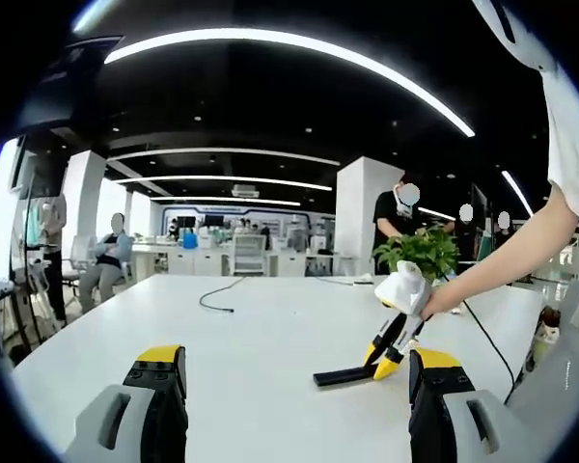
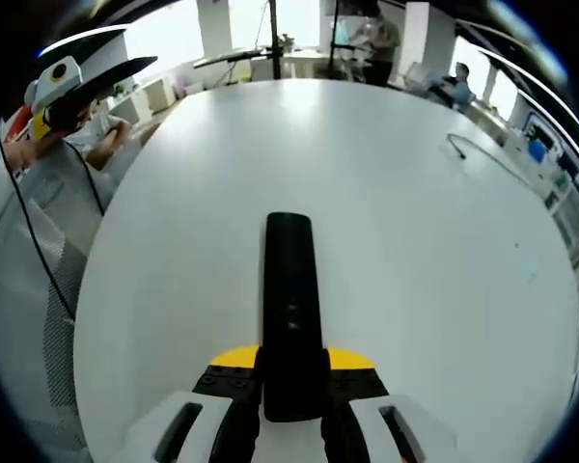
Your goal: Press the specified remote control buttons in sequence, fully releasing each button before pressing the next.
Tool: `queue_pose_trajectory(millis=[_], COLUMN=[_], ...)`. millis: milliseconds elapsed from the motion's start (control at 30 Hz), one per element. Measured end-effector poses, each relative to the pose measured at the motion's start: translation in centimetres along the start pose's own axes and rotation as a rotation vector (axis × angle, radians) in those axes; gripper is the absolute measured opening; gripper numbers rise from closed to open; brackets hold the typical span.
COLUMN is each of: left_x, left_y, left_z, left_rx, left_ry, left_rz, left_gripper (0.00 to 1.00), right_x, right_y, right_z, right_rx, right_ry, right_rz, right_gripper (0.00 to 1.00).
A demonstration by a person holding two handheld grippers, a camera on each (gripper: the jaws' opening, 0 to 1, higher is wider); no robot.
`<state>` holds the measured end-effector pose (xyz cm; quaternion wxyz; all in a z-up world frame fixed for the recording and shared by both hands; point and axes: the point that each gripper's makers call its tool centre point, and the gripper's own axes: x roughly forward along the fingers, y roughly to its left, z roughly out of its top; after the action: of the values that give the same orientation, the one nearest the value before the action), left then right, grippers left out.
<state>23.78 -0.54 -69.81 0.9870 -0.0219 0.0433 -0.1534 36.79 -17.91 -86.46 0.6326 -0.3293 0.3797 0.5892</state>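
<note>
A broad white table (image 1: pixel 270 328) in an open-plan office carries a black remote control (image 2: pixel 291 309), which lies flat on the tabletop with its near end clamped between the jaws of the right tool (image 2: pixel 291 410); in the left gripper view that tool (image 1: pixel 391 359) reaches in from the right in a person's hand (image 1: pixel 434 304), the remote (image 1: pixel 345 374) pointing away from its tip. The left tool (image 1: pixel 294 386) hovers low over the table with its jaws spread wide and nothing between them. A potted green plant (image 1: pixel 420 253) and a black cable (image 1: pixel 217 294) sit farther back on the table.
</note>
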Motion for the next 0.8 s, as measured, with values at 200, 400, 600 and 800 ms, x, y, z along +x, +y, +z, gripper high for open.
queue_pose_trajectory(millis=[200,400,600,800], left_x=[0.0,0.0,0.0,0.0], left_y=[-0.1,-0.1,-0.2,-0.2], left_z=[0.0,-0.2,-0.4,-0.6], left_rx=[0.008,0.009,0.014,0.010], left_ry=[0.002,0.013,0.026,0.037], left_rz=[-0.002,-0.001,-0.008,-0.008], left_gripper=[0.99,0.99,0.99,0.99], right_x=[0.0,0.0,0.1,0.1], right_y=[-1.0,-1.9,-2.8,-3.7], right_z=[0.1,0.2,0.3,0.5], right_rx=[0.001,0.003,0.004,-0.001], right_ry=[0.000,-0.009,-0.016,-0.020], right_rz=[-0.001,0.001,0.001,-0.008], right_gripper=[0.20,0.20,0.20,0.20])
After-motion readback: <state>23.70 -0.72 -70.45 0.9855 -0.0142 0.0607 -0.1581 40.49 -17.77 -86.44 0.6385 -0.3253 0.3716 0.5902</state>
